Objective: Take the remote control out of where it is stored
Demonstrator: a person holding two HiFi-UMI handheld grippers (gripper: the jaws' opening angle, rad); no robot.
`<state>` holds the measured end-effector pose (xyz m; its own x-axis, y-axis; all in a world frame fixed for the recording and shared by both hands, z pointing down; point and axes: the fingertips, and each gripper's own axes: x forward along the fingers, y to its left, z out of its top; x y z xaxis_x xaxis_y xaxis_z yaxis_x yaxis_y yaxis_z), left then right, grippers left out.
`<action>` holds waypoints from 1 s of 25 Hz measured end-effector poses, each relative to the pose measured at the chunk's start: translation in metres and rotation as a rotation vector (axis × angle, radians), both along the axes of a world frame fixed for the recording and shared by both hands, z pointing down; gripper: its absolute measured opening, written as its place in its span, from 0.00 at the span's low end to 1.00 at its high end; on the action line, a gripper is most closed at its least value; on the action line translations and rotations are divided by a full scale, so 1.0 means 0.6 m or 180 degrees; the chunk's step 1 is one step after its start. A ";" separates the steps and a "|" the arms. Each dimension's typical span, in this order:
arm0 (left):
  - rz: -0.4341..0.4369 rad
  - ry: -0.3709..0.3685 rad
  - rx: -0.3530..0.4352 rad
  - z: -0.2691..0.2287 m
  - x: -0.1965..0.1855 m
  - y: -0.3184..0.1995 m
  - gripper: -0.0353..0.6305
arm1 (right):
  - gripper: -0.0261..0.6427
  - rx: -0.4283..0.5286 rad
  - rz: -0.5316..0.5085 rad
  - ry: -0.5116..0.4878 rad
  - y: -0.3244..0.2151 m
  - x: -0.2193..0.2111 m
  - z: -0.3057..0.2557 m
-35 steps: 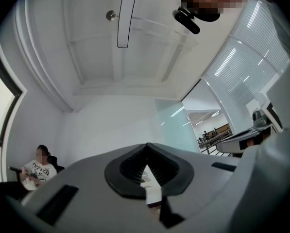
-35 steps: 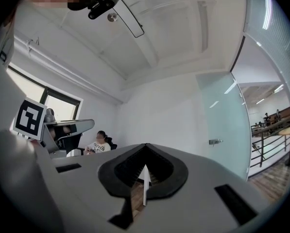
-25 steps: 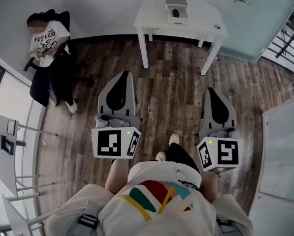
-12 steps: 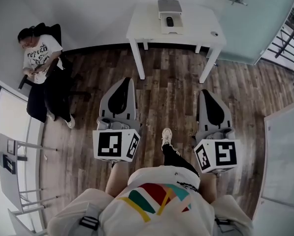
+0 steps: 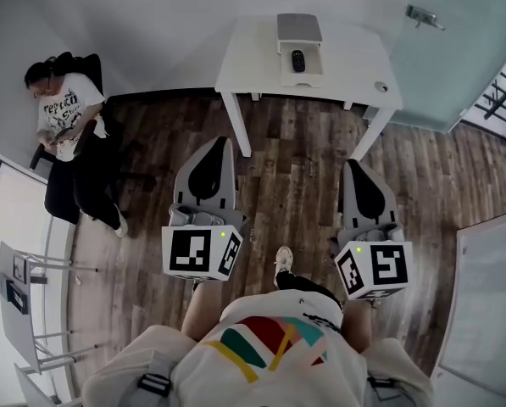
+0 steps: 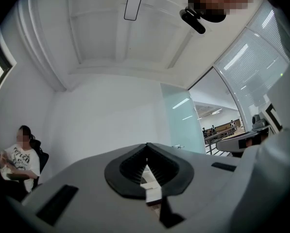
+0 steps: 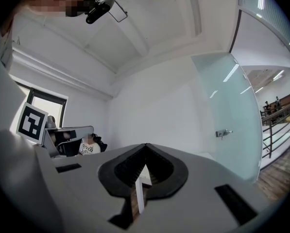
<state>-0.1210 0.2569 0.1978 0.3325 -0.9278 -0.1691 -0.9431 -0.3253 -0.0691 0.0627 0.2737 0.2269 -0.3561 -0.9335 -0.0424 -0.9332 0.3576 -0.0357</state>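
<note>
1. Remote [image 5: 297,60] lies in white tray [image 5: 304,79] on table [image 5: 253,53], near the wall side, just in front of grey box [image 5: 298,28].
2. L gripper [image 5: 221,141]: jaws pressed together at tips, nothing btwn them. It hangs over wood floor [image 5: 295,168], pointing twd table, well apart from remote.
3. R gripper [image 5: 354,164]: jaws pressed together too, nothing pinched. It sits beside L gripper w/ same heading, short of table.
4. Seated person [image 5: 62,113] is at far left by wall, well apart from table.
</note>
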 end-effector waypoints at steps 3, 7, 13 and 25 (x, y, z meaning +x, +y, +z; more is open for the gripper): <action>-0.0047 -0.0006 -0.0027 0.002 0.001 -0.046 0.06 | 0.04 -0.0054 -0.0009 -0.0013 -0.052 0.006 0.006; -0.0097 0.0022 -0.0008 -0.003 0.002 -0.097 0.06 | 0.04 -0.0047 -0.0032 -0.0018 -0.102 0.012 0.003; -0.0080 -0.0005 -0.0018 -0.007 0.026 -0.138 0.06 | 0.04 -0.0113 -0.0049 -0.0041 -0.143 0.027 0.007; 0.0149 0.0025 -0.0168 0.052 0.056 -0.213 0.06 | 0.04 -0.0215 0.0186 -0.0012 -0.197 0.052 0.043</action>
<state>-0.0873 0.1292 0.2291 0.3745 -0.9190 -0.1231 -0.9272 -0.3721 -0.0434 0.0939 0.1554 0.2529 -0.3008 -0.9535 0.0200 -0.9522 0.2992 -0.0615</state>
